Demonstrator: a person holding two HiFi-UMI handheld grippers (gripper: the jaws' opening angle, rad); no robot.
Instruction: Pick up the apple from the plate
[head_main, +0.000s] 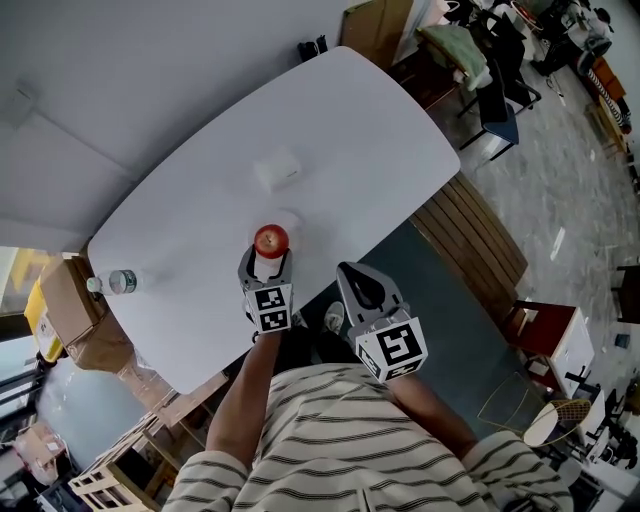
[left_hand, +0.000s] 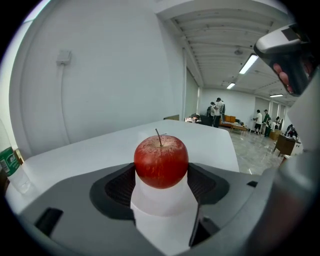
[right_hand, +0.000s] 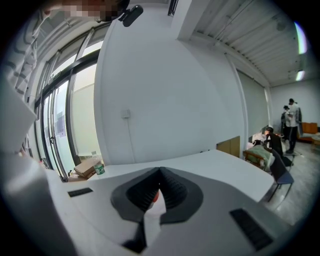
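The left gripper (head_main: 269, 262) gripped the apple (head_main: 271, 240) at the plate (head_main: 292, 222), seemingly needing a straight lift next; the right gripper (head_main: 350, 275) sat closed, empty.

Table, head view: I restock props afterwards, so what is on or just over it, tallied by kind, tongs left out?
apple: 1
plate: 1
white box: 1
water bottle: 1
Total: 4
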